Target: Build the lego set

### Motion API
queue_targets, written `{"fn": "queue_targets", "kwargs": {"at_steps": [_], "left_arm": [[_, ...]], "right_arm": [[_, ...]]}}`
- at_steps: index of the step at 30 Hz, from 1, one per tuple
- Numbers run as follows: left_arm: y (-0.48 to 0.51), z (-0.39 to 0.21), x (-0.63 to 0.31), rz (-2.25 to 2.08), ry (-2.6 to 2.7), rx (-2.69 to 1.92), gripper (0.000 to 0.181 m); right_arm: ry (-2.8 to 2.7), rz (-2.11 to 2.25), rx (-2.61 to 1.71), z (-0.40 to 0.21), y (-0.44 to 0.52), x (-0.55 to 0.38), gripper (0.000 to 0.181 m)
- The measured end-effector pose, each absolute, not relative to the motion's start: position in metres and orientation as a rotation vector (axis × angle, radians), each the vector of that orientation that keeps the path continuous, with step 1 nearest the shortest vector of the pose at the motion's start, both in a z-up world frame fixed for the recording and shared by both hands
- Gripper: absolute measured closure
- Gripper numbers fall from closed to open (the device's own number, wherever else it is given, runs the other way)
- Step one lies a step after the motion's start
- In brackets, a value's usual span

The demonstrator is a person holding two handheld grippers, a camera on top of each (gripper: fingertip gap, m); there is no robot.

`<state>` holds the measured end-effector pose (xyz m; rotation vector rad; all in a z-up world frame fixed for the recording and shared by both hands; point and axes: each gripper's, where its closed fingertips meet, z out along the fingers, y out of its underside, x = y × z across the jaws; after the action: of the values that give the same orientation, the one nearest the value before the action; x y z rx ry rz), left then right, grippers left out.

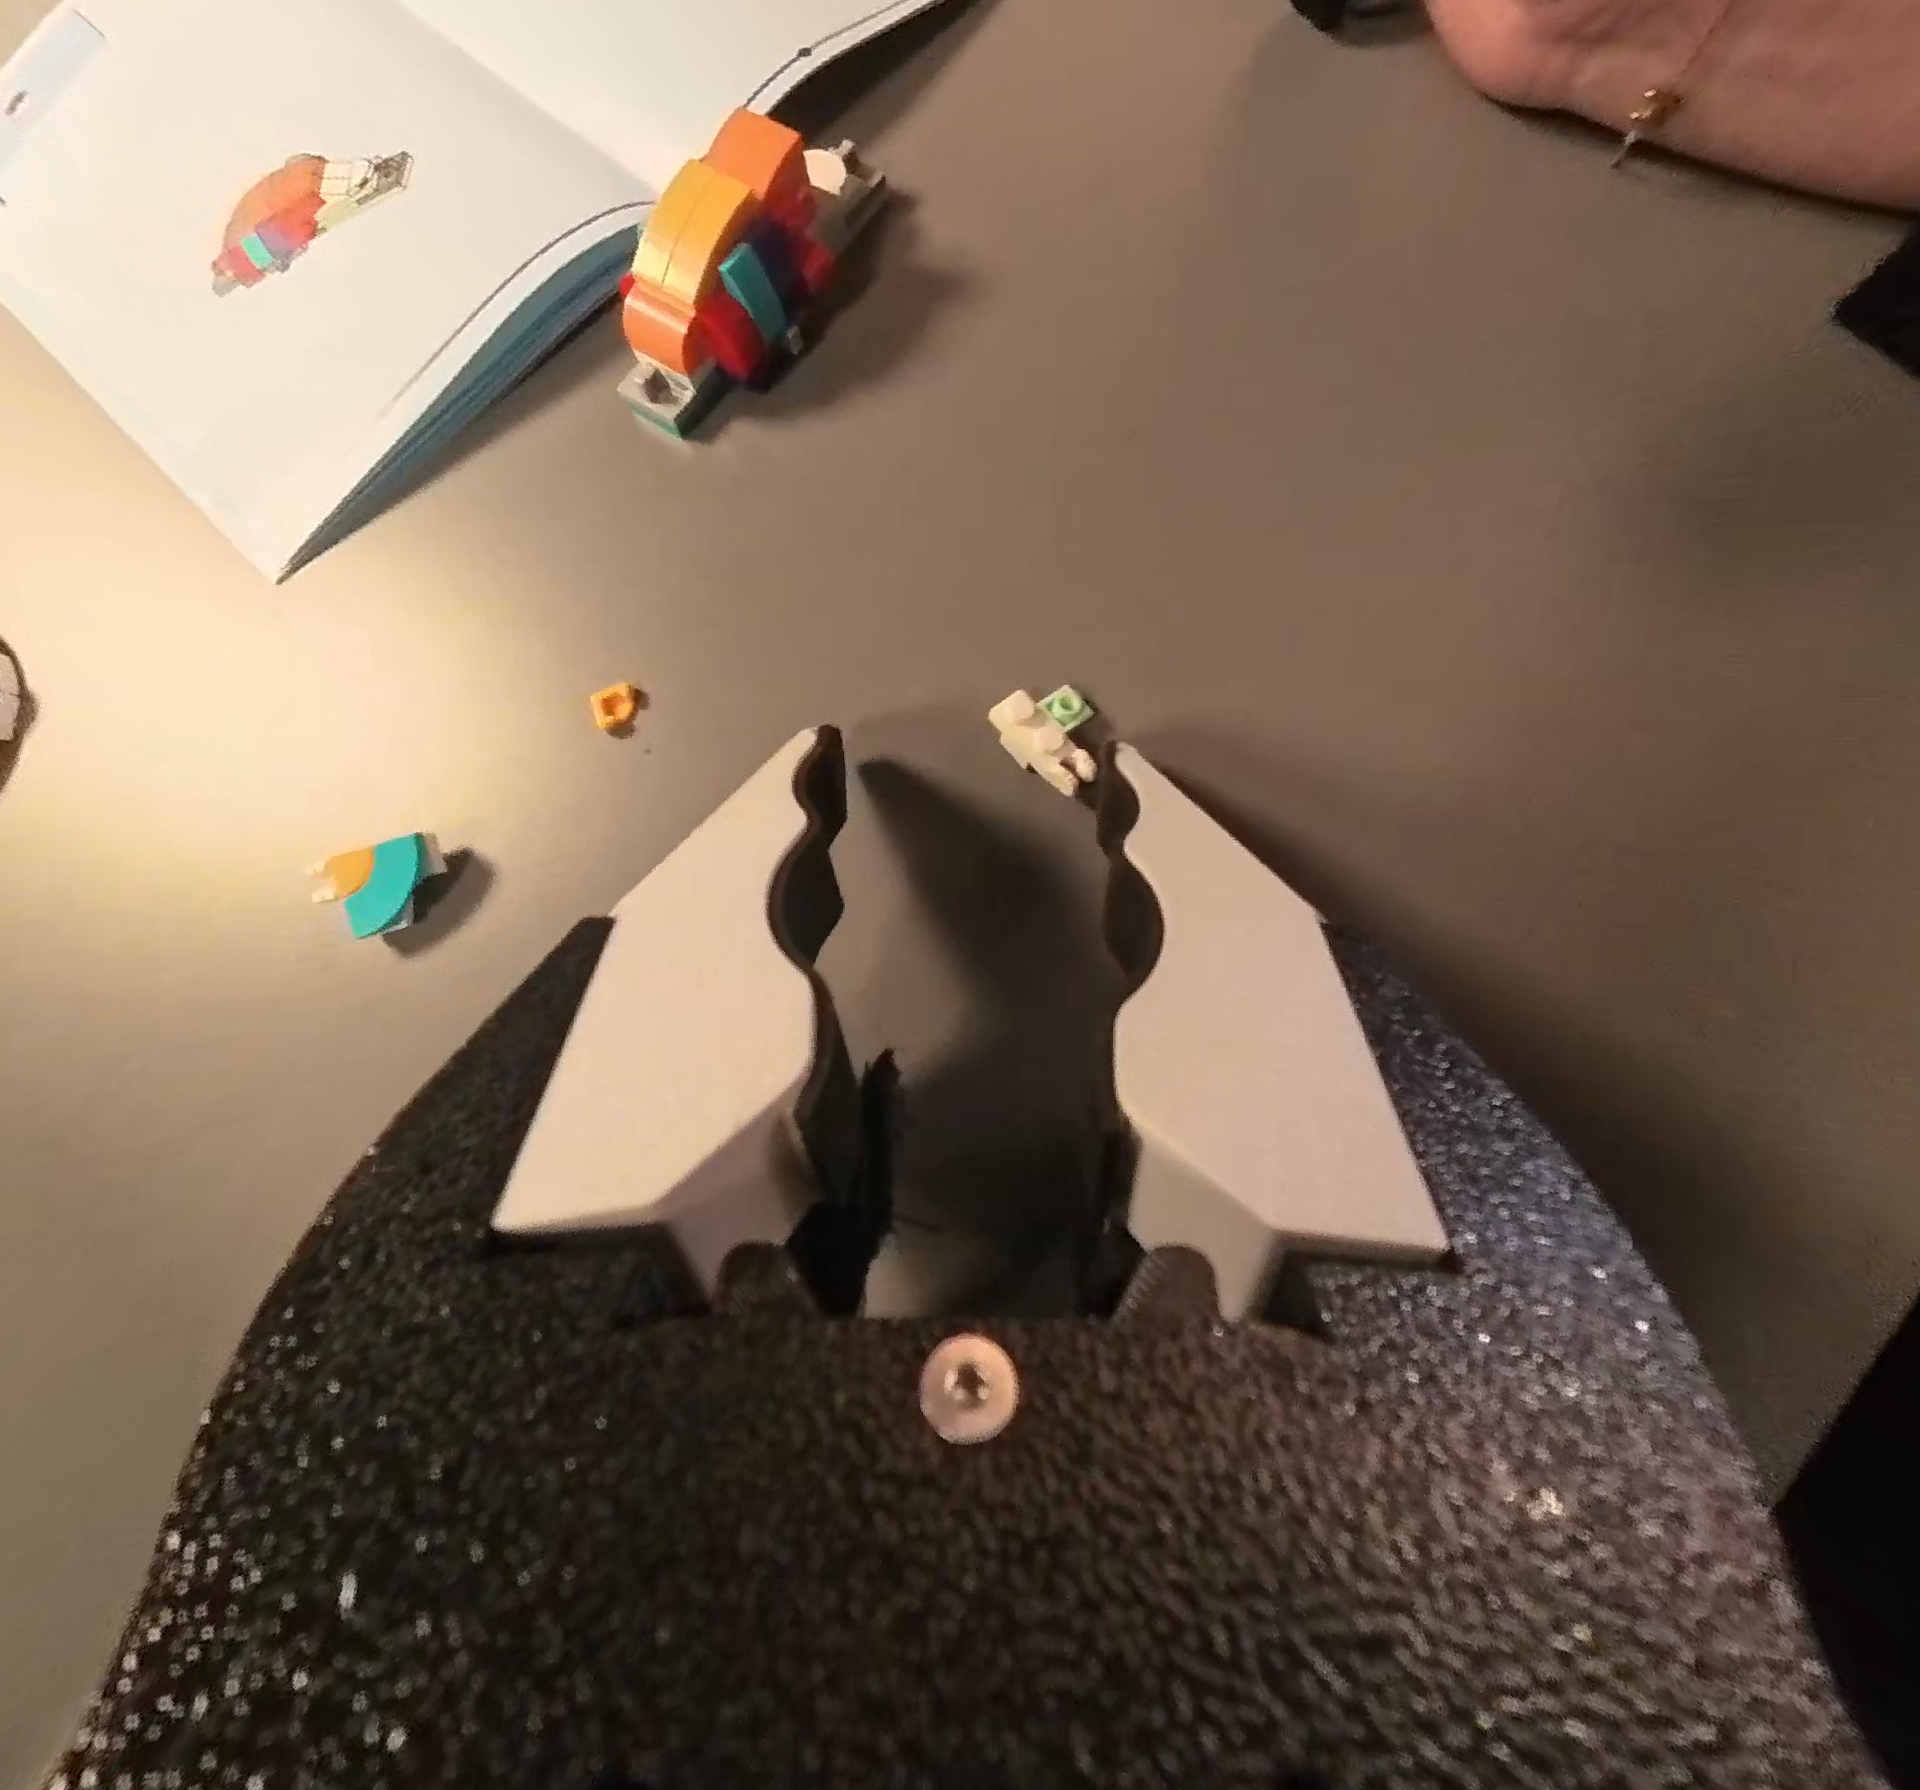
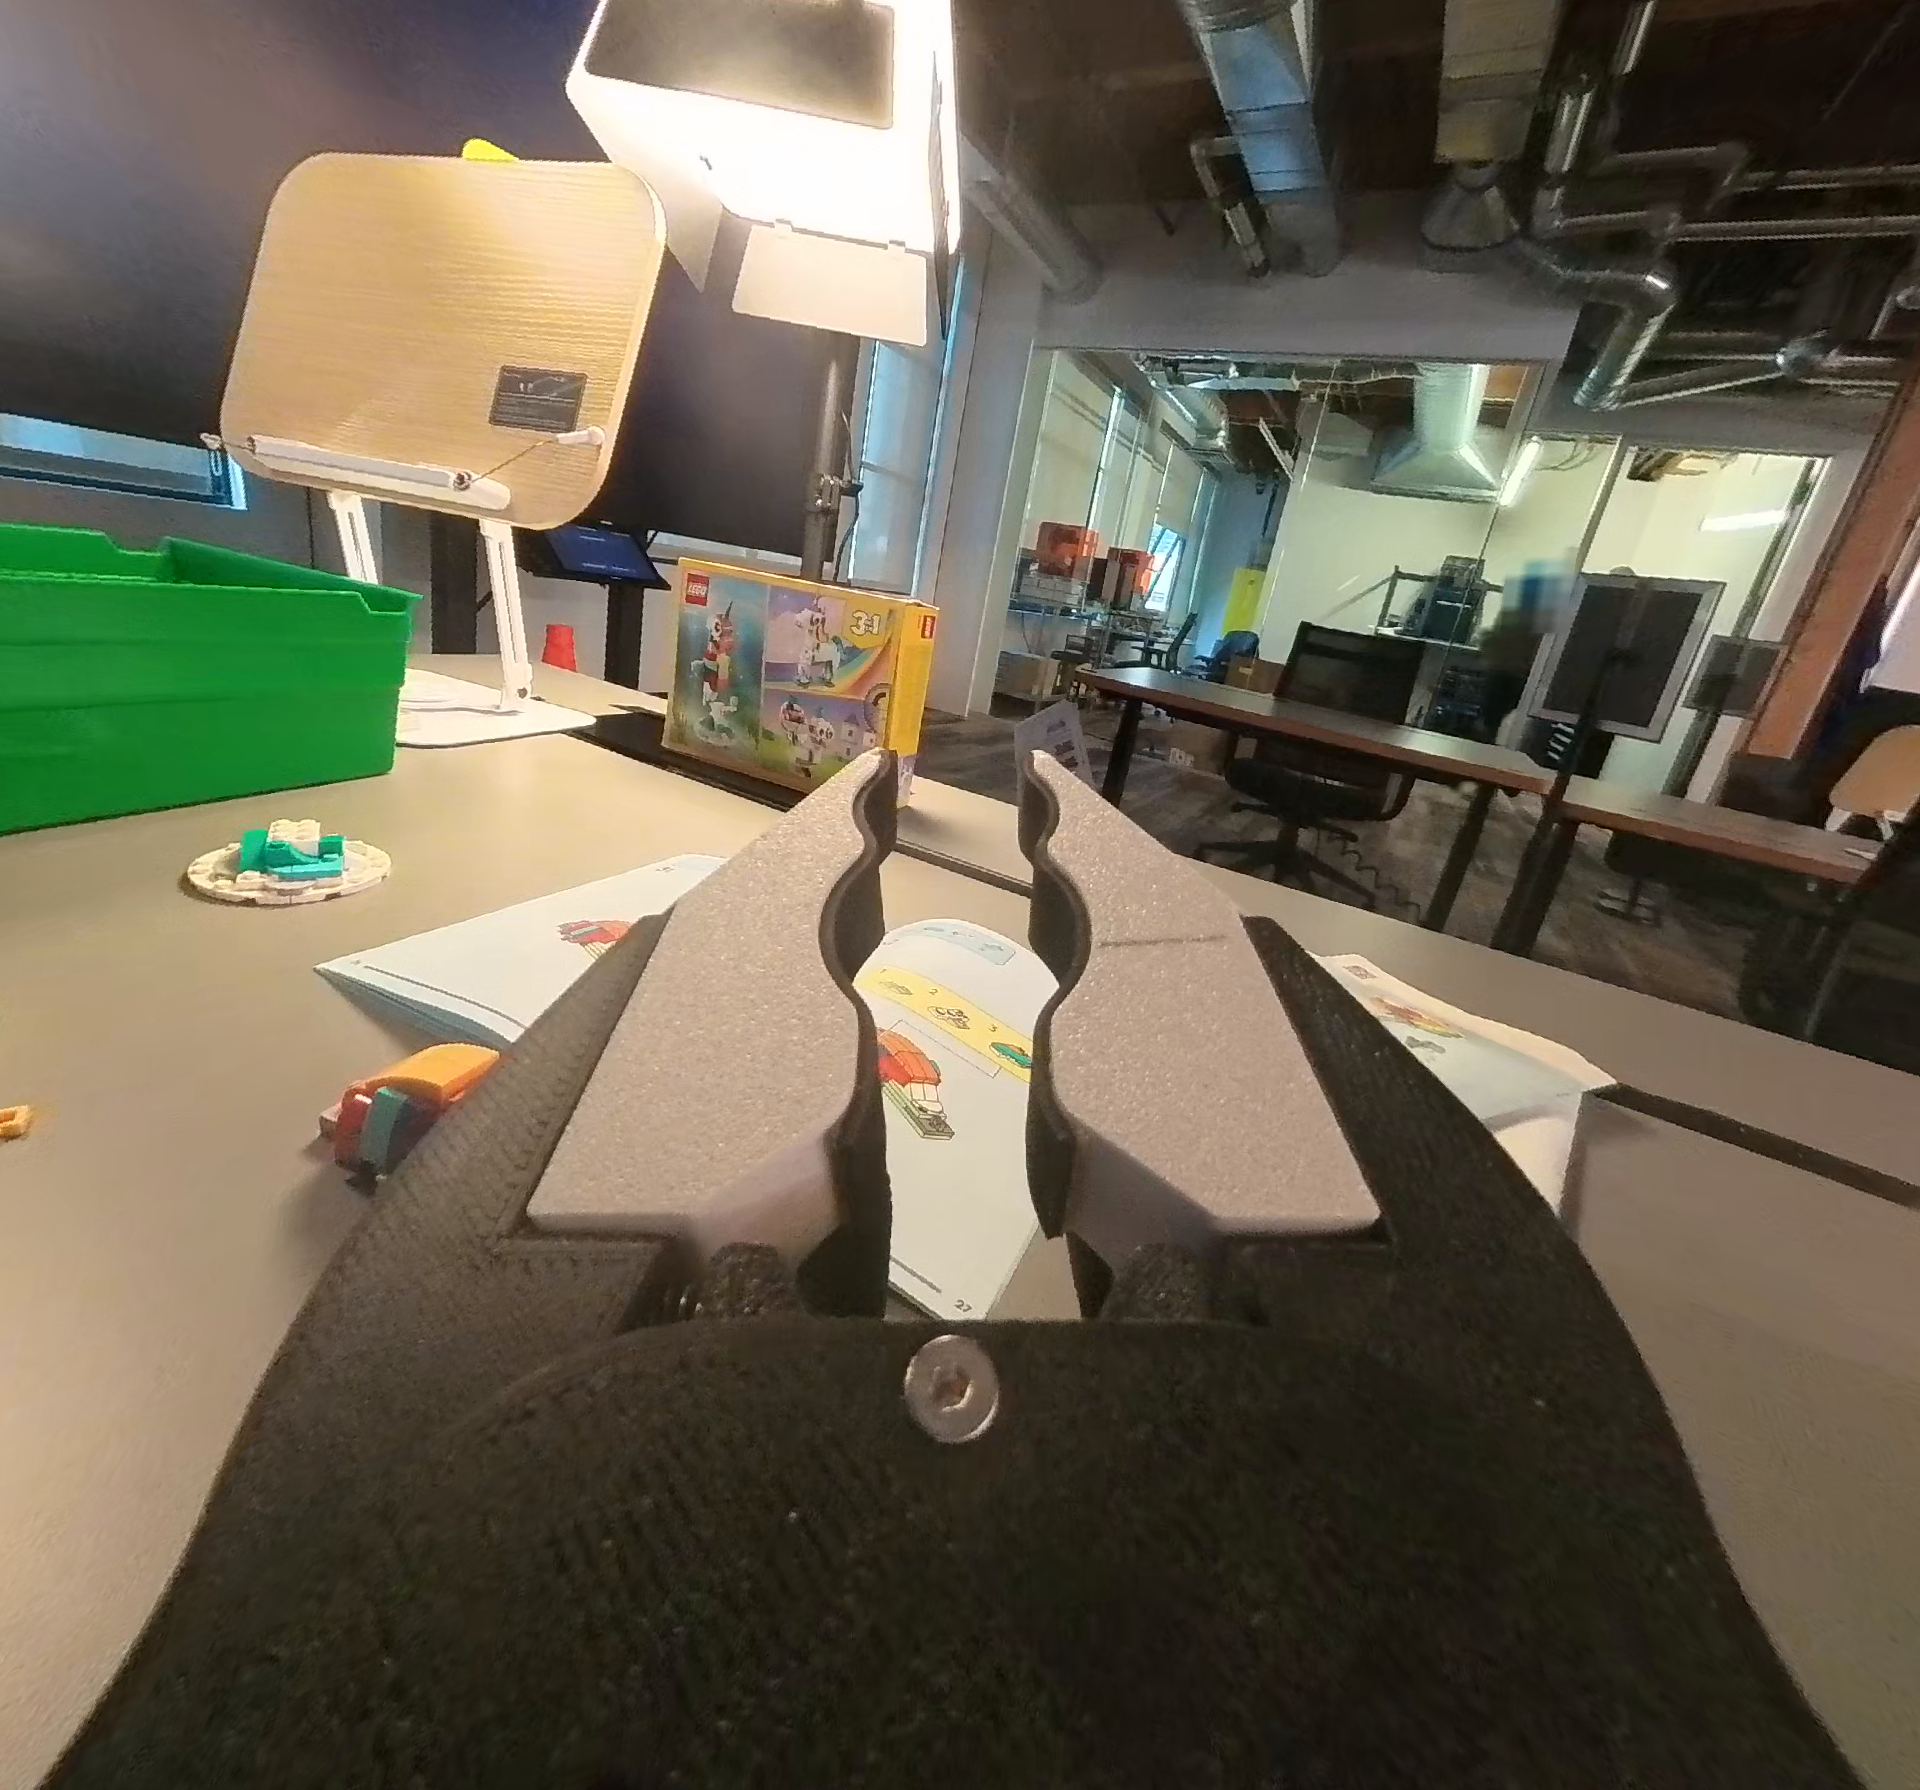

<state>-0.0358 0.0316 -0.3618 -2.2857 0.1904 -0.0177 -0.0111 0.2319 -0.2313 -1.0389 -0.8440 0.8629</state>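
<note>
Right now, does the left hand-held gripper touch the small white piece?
Cannot tell. In the left wrist view the small white piece lies against the left hand-held gripper's right fingertip, without visible gap.

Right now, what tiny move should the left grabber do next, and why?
Probably nudge the left gripper a little to its right and forward, then close on the small white piece. Its jaws are open and empty, and that piece lies on the table just beside the right fingertip, nearer than the orange piece or the half-built model.

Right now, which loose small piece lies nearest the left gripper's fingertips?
The white piece with a green stud, just beside the left gripper. The yellow piece and teal piece lie farther left.
</note>
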Motion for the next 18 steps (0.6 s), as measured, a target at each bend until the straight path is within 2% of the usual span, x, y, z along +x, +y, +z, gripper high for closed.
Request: {"fn": "queue_targets", "kwargs": {"at_steps": [1,18], "left_arm": [[0.032,-0.362,-0.038,-0.003,0.193,-2.286,0.134],[0.041,-0.358,-0.072,0.178,0.218,-2.297,0.142]], "right_arm": [[-0.845,0.863,-1.038,-0.231,0.232,-0.011,0.16],[-0.85,0.871,-1.035,-0.231,0.231,-0.012,0.16]]}}
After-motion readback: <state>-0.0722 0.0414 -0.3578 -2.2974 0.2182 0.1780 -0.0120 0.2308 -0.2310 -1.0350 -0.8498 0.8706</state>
